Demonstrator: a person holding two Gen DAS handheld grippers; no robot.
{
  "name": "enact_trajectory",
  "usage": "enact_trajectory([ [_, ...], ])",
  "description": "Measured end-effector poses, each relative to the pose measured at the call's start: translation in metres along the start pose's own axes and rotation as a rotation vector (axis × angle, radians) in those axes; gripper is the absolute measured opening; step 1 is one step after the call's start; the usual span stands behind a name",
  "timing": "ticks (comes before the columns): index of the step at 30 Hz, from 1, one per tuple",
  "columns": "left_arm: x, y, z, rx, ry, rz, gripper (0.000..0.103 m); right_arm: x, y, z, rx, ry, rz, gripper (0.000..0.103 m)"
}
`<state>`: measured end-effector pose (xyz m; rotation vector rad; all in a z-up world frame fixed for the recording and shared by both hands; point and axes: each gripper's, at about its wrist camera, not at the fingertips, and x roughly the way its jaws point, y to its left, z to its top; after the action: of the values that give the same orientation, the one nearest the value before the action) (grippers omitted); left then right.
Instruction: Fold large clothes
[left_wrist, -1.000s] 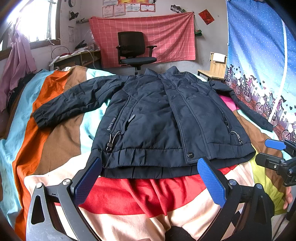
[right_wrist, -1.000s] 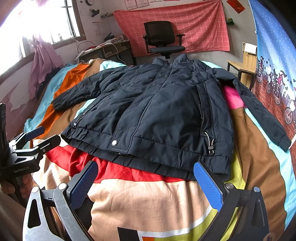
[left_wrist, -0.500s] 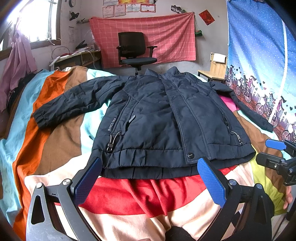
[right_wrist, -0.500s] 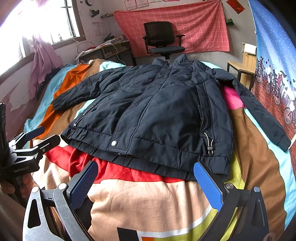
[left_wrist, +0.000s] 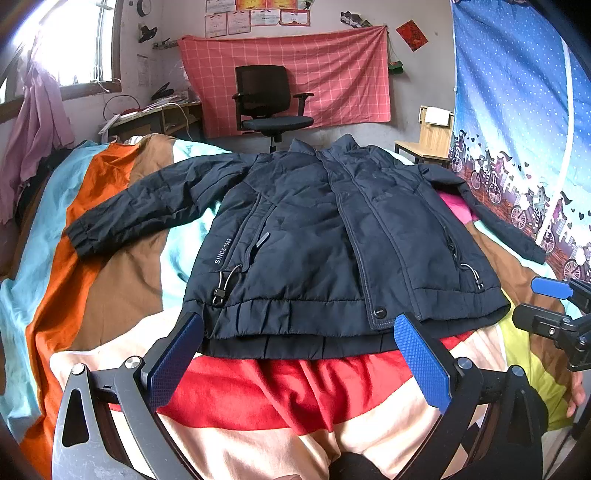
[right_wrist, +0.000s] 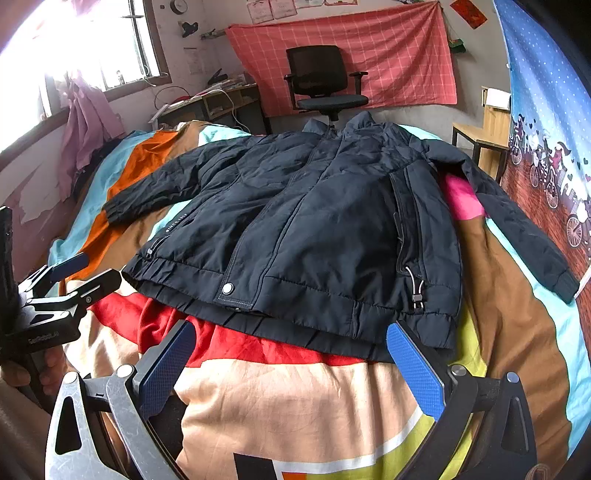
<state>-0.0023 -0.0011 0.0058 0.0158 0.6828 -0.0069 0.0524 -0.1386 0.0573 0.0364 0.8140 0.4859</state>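
**Jacket laid out flat, both grippers hanging back**

Pretty much nothing is moving compared with a second ago: the jacket (left_wrist: 325, 240) is lying in the same spot and both grippers are hovering where they were, maybe drifting a hair.

The jacket is sitting face up on the bed (left_wrist: 122, 280), spread over a striped cover, zipped or snapped shut down the front, collar pointing toward the far wall and hem toward the cameras. Both sleeves are sticking out to the sides: one is stretching across the orange and brown stripes, the other is running along the blue curtain (left_wrist: 517, 110) side. The hem is bunching a little over the red stripe.

The left gripper (left_wrist: 295, 354) is hanging just short of the hem with its blue fingers (left_wrist: 173, 362) spread wide, holding nothing and not touching the fabric. The right gripper (right_wrist: 288, 365) is doing the same nearer the other hem corner, its fingers (right_wrist: 413, 373) spread too and gripping nothing. Each one is showing up at the edge of the other's view, with a bit of the person's hand (right_wrist: 22, 373) wrapping its handle.

Behind the bed, a chair (left_wrist: 273, 103) is standing in front of a pink checked cloth (left_wrist: 332, 74) hanging on the wall.
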Motion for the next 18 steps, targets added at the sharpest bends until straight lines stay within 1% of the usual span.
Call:
enact_trajectory([
  [18, 0.0001, -0.0020, 0.0037, 0.003, -0.007, -0.002, 0.101, -0.0025, -0.0005, 0.0003, 0.000, -0.002, -0.001, 0.103],
])
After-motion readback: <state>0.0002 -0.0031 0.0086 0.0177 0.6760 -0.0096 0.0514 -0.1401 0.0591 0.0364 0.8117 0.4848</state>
